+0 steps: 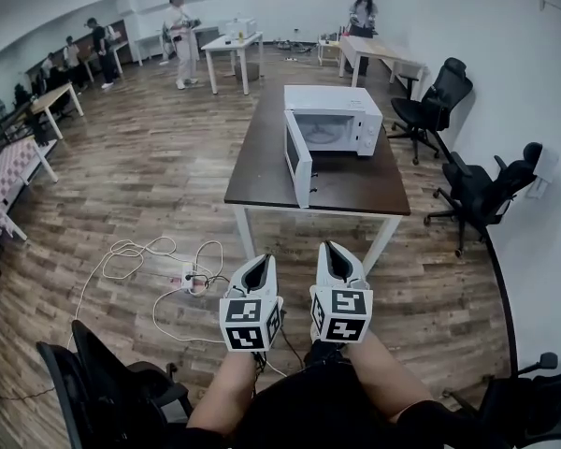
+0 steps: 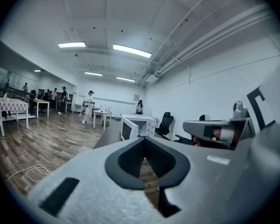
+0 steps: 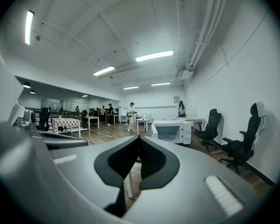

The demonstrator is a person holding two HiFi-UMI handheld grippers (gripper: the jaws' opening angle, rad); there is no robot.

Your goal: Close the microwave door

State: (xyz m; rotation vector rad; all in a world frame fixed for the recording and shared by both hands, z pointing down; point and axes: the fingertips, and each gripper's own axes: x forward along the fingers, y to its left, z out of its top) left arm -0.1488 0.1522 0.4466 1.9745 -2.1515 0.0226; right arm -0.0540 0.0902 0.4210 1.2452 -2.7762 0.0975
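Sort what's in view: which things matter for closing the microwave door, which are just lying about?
Job: microwave; its open door; dark table under it; left gripper and right gripper, both shut and empty.
Lying about: black office chairs by the wall; white cables and power strip on the floor; people at the back.

The microwave (image 1: pixel 335 120) looks glossy white, the table (image 1: pixel 262 171) matt dark wood, the floor (image 1: pixel 159 176) sheened wooden planks.

No readable text, labels, brands, numbers or signs in any view.
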